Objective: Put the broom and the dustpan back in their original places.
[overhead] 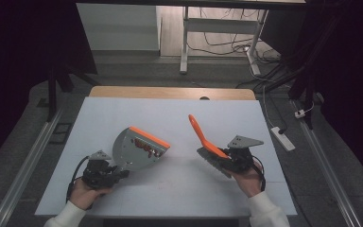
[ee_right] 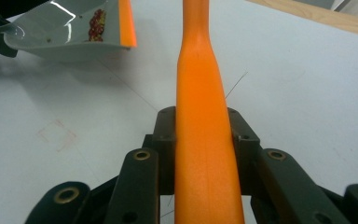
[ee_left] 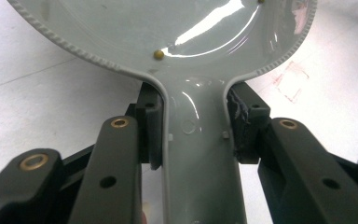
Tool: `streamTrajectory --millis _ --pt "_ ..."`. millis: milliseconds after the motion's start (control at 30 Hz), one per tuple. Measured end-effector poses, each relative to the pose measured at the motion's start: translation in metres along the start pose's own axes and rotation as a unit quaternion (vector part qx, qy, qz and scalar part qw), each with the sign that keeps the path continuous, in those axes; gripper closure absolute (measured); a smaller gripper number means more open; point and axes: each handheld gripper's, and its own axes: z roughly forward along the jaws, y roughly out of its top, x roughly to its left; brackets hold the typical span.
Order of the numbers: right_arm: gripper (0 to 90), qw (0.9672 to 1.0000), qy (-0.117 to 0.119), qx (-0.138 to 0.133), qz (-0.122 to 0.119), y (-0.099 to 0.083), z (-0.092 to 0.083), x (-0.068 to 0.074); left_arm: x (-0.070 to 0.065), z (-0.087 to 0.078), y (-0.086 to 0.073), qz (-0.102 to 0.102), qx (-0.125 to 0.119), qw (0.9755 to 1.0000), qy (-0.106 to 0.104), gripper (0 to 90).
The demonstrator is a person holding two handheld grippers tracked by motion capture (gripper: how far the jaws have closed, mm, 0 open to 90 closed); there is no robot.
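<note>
Because the grey plastic dustpan with an orange lip [overhead: 139, 147] is light, stiff and glossy (so likely slippery), its narrow handle is the sensible hold, and the left claw [ee_left: 193, 135] is pinching it there, the pan raised above the white desk [overhead: 170, 113] with reddish bits inside. The right claw [ee_right: 204, 135] is clamped on the orange-handled hand brush [overhead: 207, 139], equally light and rigid.

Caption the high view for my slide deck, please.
Left gripper holds a grey dustpan; right gripper holds an orange brush.
</note>
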Motion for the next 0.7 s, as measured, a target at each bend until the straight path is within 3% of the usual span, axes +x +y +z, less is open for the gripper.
streamTrajectory --millis 133,333,433,700 --pt "70.0 0.9999 0.0 0.002 0.014 -0.007 -0.005 -0.004 0.002 -0.002 -0.002 -0.008 -0.001 0.9999 0.007 61.6" --pt "69.9 0.9996 -0.006 0.006 0.027 -0.014 -0.012 -0.008 0.006 -0.006 -0.006 -0.036 -0.012 0.999 0.022 61.6" --pt "69.9 0.9995 -0.012 0.005 0.03 -0.016 -0.014 -0.01 0.008 -0.008 -0.006 -0.054 -0.022 0.998 0.022 61.5" --pt "69.9 0.9992 -0.016 0.01 0.035 -0.02 -0.021 -0.012 0.013 -0.008 -0.007 -0.089 -0.034 0.9936 0.06 61.6"
